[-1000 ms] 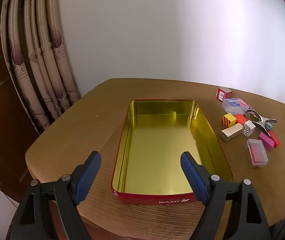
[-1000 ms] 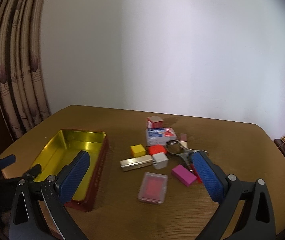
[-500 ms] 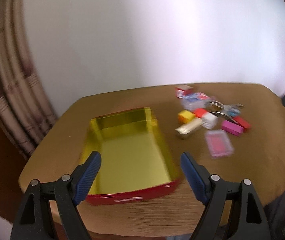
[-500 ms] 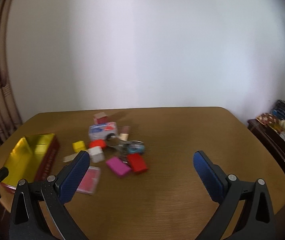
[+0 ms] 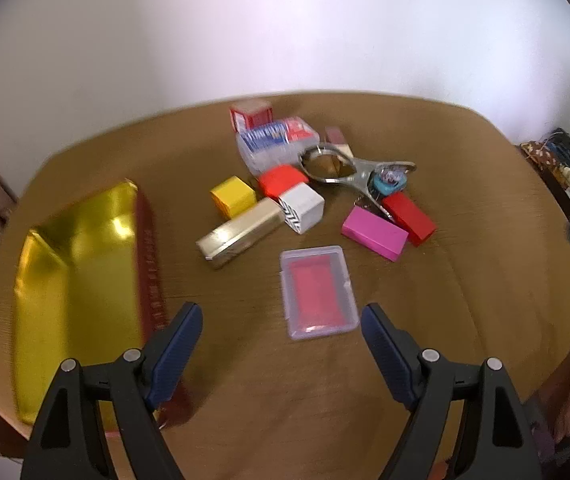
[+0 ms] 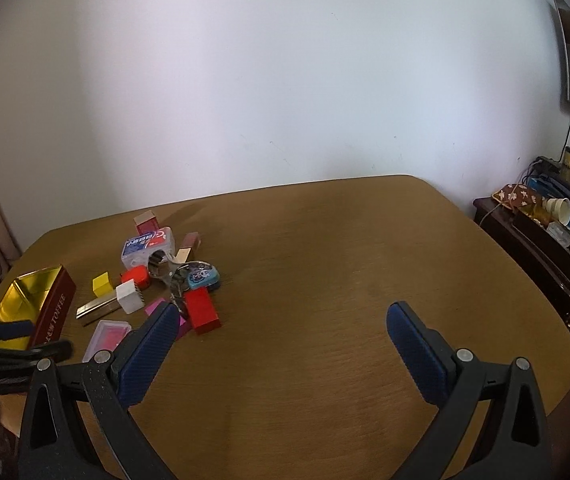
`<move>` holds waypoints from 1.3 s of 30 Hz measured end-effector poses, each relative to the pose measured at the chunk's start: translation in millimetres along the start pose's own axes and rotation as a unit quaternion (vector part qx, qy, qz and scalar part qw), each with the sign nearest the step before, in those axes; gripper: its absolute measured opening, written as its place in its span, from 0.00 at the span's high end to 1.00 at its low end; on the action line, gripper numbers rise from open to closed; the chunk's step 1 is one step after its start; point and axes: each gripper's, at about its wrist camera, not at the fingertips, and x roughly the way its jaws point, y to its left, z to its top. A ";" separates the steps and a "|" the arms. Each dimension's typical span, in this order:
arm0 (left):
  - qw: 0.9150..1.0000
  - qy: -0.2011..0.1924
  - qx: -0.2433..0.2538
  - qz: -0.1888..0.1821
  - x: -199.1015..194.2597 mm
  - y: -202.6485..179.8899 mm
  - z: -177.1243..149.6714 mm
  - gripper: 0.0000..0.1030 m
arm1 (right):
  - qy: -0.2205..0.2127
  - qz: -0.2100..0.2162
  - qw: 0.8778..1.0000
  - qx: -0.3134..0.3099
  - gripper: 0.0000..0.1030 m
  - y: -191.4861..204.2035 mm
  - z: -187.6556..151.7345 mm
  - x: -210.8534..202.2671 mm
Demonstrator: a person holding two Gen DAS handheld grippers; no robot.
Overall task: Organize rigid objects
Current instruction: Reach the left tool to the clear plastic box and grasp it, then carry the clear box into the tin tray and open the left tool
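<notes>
- Your gold tin (image 5: 77, 264) sits empty at the table's (image 5: 465, 280) left; nothing is sorted yet
- The small boxes (image 5: 309, 200) lie clustered beside it
- Both grippers, left (image 5: 281, 344) and right (image 6: 281, 344), have jaws spread, holding nothing

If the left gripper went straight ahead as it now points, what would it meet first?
Probably the clear case with the red insert: it lies flat on the table, centred between the open jaws of the left gripper and nearest to them. Depth is uncertain; the pink block lies farther on.
</notes>
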 end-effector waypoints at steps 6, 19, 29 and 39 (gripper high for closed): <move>0.999 0.043 -0.017 -0.013 41.1 -3.4 11.5 0.18 | 0.018 0.001 0.999 0.031 0.00 -26.3 2.4 15.1; 0.996 0.084 0.007 -0.003 83.8 -13.3 13.9 0.22 | 0.057 0.024 0.997 0.049 0.00 -37.5 -4.0 35.0; 0.999 0.043 -0.006 -0.028 61.1 -14.9 5.8 0.47 | 0.072 0.033 0.996 0.050 0.00 -36.1 -6.3 39.1; 0.998 -0.027 -0.059 -0.022 -43.4 33.1 6.1 0.47 | 0.072 0.051 0.996 0.032 0.00 -24.3 -9.2 35.0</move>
